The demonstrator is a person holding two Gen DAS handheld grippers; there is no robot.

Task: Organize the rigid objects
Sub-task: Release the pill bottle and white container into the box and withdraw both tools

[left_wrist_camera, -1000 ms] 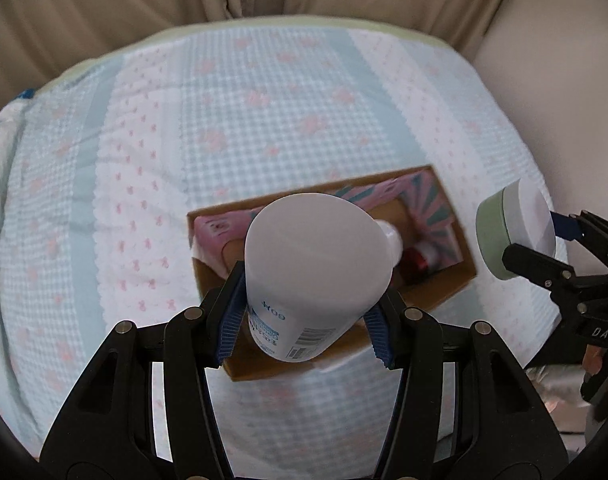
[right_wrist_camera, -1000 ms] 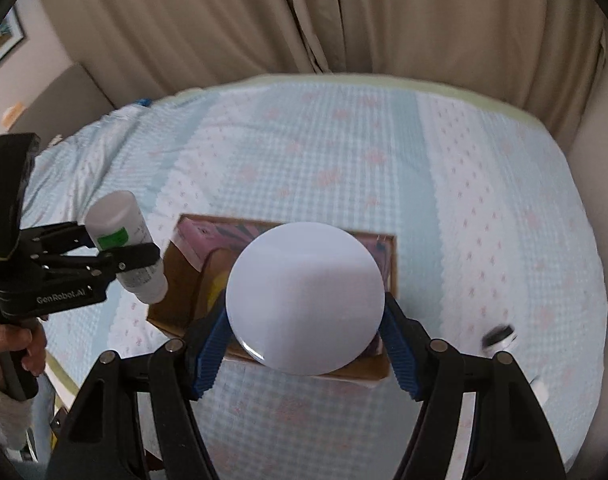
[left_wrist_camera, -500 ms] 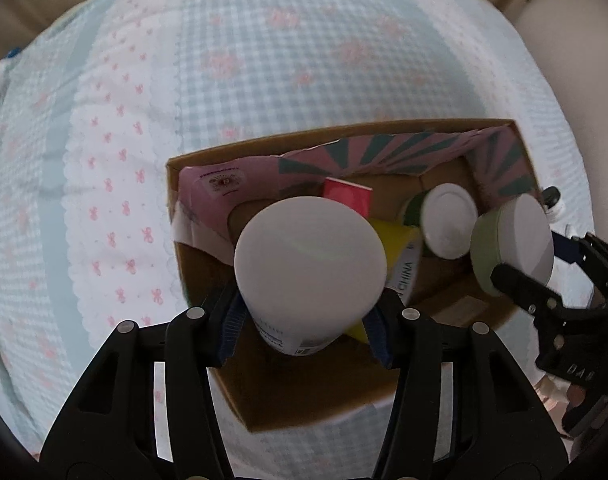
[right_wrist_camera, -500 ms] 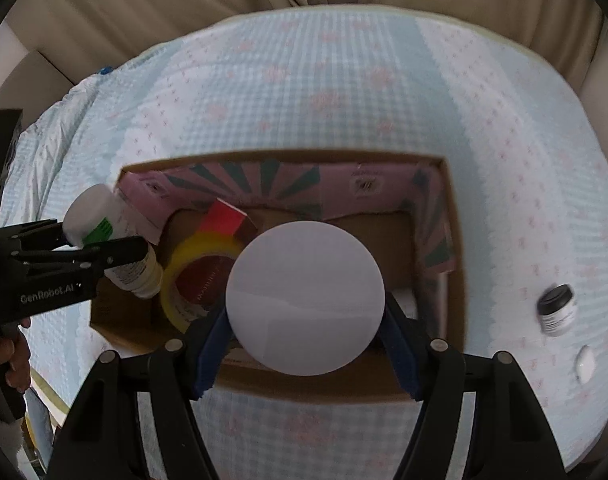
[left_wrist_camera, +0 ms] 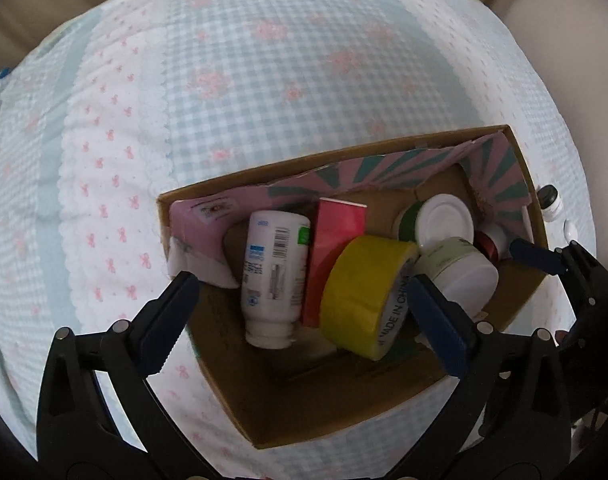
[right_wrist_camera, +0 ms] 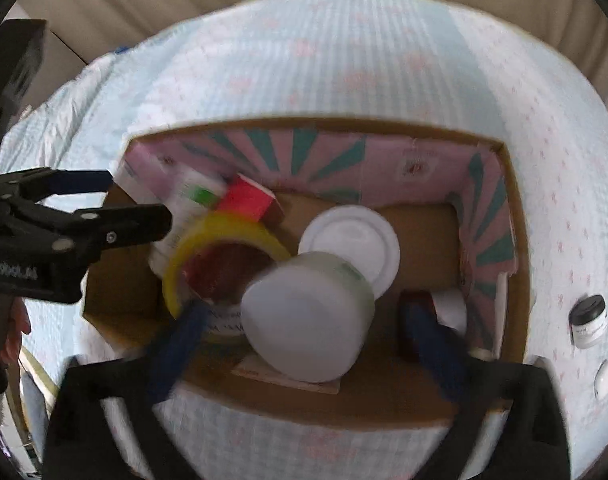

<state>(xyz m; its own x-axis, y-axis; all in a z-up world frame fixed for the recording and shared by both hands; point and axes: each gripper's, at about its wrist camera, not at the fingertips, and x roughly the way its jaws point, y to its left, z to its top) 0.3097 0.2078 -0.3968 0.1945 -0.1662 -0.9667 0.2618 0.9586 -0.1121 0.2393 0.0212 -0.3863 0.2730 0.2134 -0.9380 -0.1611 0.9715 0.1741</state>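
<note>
A cardboard box point(left_wrist_camera: 231, 376) point(right_wrist_camera: 516, 264) with a pink-and-teal lining sits on the checked bedspread. My left gripper point(left_wrist_camera: 299, 320) is open above the box's near-left corner. A white bottle point(left_wrist_camera: 273, 268) lies free inside, beside a red box point(left_wrist_camera: 334, 248) and a yellow tape roll point(left_wrist_camera: 364, 292). My right gripper point(right_wrist_camera: 308, 340) is open, and a pale green jar point(right_wrist_camera: 310, 320) sits loose between its blurred fingers inside the box, next to a white-lidded jar point(right_wrist_camera: 350, 240). That green jar also shows in the left wrist view point(left_wrist_camera: 460, 272).
A small black-capped jar point(right_wrist_camera: 590, 322) point(left_wrist_camera: 550, 200) and a small white round item point(right_wrist_camera: 604, 376) lie on the bedspread right of the box. Curtains hang beyond the bed. The left gripper shows at the right wrist view's left edge point(right_wrist_camera: 103, 200).
Both grippers came down over the box and opened. The white bottle left my left gripper and lies in the box. The green jar left my right gripper and sits in the box.
</note>
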